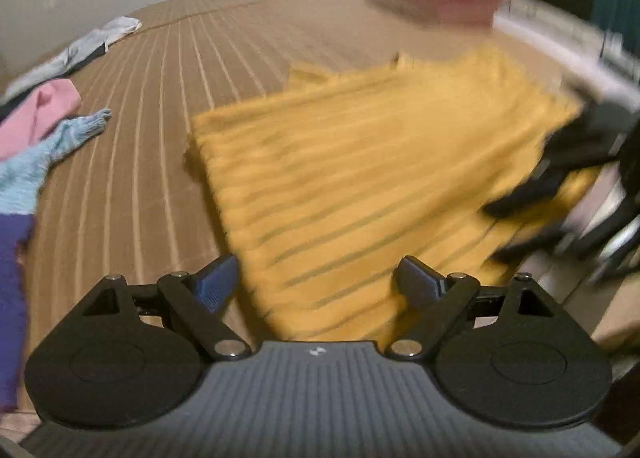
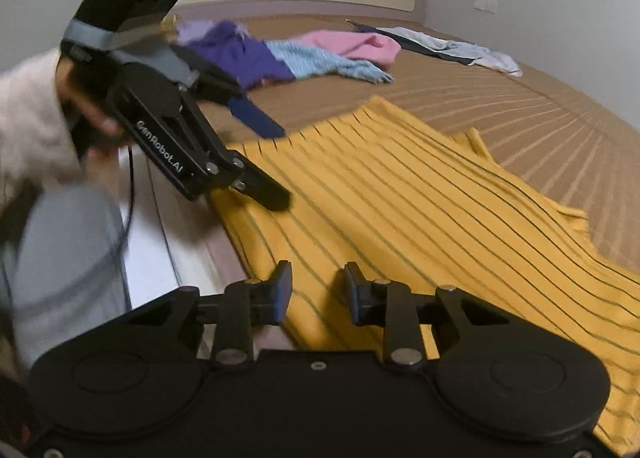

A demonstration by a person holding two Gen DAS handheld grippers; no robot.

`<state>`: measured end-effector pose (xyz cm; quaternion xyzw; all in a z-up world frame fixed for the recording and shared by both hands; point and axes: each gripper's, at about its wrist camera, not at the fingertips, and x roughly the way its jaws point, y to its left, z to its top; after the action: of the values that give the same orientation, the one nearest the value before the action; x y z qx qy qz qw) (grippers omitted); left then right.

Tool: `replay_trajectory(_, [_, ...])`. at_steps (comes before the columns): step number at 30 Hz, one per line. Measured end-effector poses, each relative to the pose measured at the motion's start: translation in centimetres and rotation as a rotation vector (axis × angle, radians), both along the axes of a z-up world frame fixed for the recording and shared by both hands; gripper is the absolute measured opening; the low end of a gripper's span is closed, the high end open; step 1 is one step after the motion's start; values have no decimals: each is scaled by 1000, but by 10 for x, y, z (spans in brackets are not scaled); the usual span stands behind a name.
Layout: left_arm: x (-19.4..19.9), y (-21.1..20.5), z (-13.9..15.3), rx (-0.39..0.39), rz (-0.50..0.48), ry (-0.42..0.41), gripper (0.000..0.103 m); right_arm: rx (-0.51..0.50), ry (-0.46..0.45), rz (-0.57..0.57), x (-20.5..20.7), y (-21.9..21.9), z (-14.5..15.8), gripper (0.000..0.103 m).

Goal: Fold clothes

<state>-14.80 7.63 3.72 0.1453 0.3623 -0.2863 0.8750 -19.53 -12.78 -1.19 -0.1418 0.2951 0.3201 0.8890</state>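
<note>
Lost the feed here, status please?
Left gripper open, right gripper open, both empty. Yellow striped shirt flat on bed. Nothing in the way.

My left wrist view low over bed facing right, right wrist view close facing left, both sharing yellow striped garment

Readable markings, one entry: "GenRobot.AI" is showing in pale lettering along the black side plate of the left gripper, left of centre in the right wrist view, running diagonally down toward the fingers. Nothing else in either view is reading as text, a number or a sign.
</note>
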Motion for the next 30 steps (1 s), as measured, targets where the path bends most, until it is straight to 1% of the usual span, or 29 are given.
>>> replay_trajectory(3, [-2, 13, -2, -7, 17, 21, 90, 5, 5, -37, -12, -18, -1, 30])
replay_trajectory(5, [-7, 20, 3, -37, 28, 12, 90, 25, 7, -57, -20, -29, 2, 30])
replay_trajectory(7, [-13, 20, 8, -89, -7, 0, 90, 68, -10, -73, -22, -34, 8, 31])
replay_trajectory(8, [-15, 17, 10, -106, -28, -5, 90, 89, -38, -78, -21, -32, 10, 31])
replay_trajectory(10, [-17, 4, 9, -84, -58, -14, 90, 103, -71, -67, -14, -20, 9, 31])
replay_trajectory(12, [-18, -9, 4, -21, -75, -33, 91, 104, -92, -45, -7, -5, 6, 31])
replay_trajectory(14, [-19, -13, -1, 25, -87, -42, 91, 59, -98, -3, -6, 12, 1, 31])
replay_trajectory(16, [-20, -7, -1, 30, -90, -31, 91, 0, -103, 33, -11, 25, -5, 31])
replay_trajectory(18, [-20, 1, -1, 33, -91, -12, 91, -33, -121, 47, -18, 27, -9, 32])
replay_trajectory(19, [-22, 6, 1, 37, -87, -5, 91, -38, -104, 54, -21, 24, -10, 35])
replay_trajectory(20, [-23, 10, 2, 40, -84, 2, 91, -39, -89, 57, -22, 21, -10, 35])
replay_trajectory(22, [-26, 18, 10, 54, -76, -5, 91, 11, -58, 46, -24, 7, -5, 35])
replay_trajectory(23, [-29, 22, 16, 54, -64, -28, 91, 53, -41, 28, -23, -3, 0, 35])
replay_trajectory(24, [-30, 25, 22, 34, -53, -46, 91, 107, -44, -14, -23, -17, 7, 35])
replay_trajectory(26, [-28, 26, 35, -38, -26, -72, 91, 173, -78, -129, -19, -43, 18, 36])
replay_trajectory(28, [-23, 18, 47, -114, -1, -96, 91, 187, -134, -269, -11, -65, 22, 38])
replay_trajectory(30, [-15, -11, 52, -134, -9, -129, 91, 167, -127, -323, 4, -70, 17, 39])
